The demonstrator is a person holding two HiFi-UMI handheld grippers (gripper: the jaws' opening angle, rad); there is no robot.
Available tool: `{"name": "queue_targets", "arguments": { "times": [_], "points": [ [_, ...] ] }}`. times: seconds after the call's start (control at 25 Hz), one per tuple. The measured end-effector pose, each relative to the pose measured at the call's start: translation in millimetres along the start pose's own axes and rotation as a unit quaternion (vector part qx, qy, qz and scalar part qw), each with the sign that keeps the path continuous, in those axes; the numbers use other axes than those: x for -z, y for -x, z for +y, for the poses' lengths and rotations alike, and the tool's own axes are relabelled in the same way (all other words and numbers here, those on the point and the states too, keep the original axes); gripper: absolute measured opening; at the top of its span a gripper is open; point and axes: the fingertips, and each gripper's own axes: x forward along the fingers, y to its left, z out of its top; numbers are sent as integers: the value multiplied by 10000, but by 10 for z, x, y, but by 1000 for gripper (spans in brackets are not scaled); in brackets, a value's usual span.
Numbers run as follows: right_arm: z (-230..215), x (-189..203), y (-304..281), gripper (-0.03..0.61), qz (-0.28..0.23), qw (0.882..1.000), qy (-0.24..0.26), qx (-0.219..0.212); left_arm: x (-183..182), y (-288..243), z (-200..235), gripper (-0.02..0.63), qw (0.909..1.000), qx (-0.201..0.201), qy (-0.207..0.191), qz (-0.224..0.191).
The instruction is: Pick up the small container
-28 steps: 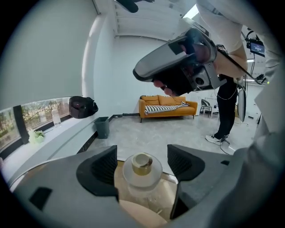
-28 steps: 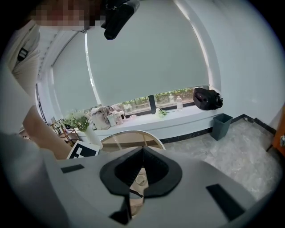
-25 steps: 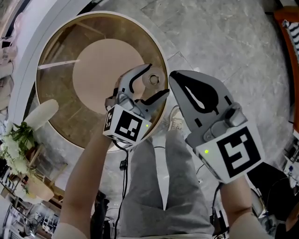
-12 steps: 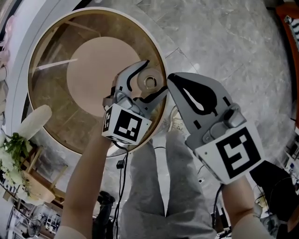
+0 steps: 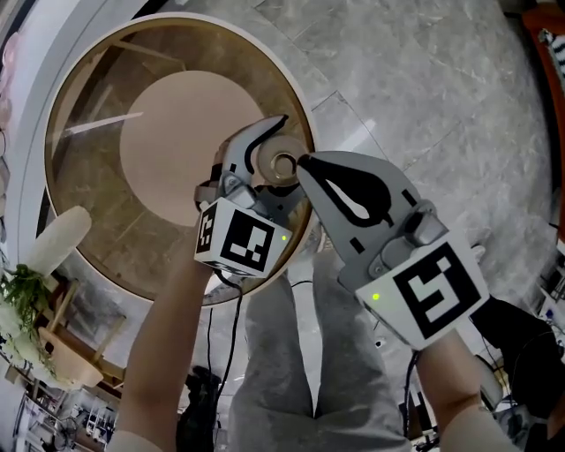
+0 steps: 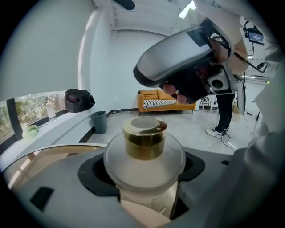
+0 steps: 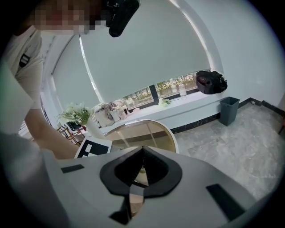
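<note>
**small container pinched in the left hand-held gripper, over the bench edge**

pinched between the two grey jaws of the left hand-held gripper (image 6: 144, 171): a small round frosted container with a shiny gold cap (image 6: 144, 153). wedged upright in the dark oval hollow of those jaws, gold cap on top, frosted body filling the gap from side to side. in the head view, found at the near right edge of the round glass-topped bench with a pale rim (image 5: 177, 16), inside the curved jaws of the left hand-held gripper (image 5: 281, 152). cannot tell whether its base touches the glass.

pressed together with nothing between them: the jaws of the right hand-held gripper (image 7: 141, 153). in the head view, pointed from the right with its tip (image 5: 305, 162) just beside the gold cap (image 5: 284, 164). in the left gripper view, looming above and behind the cap, apart from it.

below the glass, a round beige disc (image 5: 181, 132). around the bench, grey marble floor (image 5: 424, 79). low in the head view, grey trousers (image 5: 300, 353) between two bare forearms. in the left gripper view, far off, an orange sofa (image 6: 164, 100) and a dark bin (image 6: 99, 121).
</note>
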Motion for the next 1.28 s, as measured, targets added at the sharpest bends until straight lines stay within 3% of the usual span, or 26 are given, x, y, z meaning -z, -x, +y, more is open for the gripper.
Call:
{"name": "queue_targets", "arguments": {
  "times": [0.16, 0.32, 0.4, 0.56, 0.92, 1.28],
  "points": [
    [56, 33, -114, 6, -107, 9998, -118, -100, 27, 28, 14, 336, 10000, 73, -5, 26],
    [87, 44, -161, 13, -173, 9996, 124, -164, 25, 29, -26, 336, 9997, 225, -126, 40],
    [123, 58, -190, 112, -135, 9992, 252, -267, 16, 32, -47, 336, 9993, 334, -187, 37],
    [159, 135, -251, 163, -14, 9983, 496, -319, 20, 49, -85, 336, 9980, 539, -319, 45],
    [155, 389, -373, 166, -237, 9884, 1450, -396, 31, 29, -120, 336, 9967, 688, -431, 51],
    [119, 418, -334, 147, -967, 9835, 1521, -173, 15, 13, -111, 336, 9968, 642, -479, -41]
  ]
}}
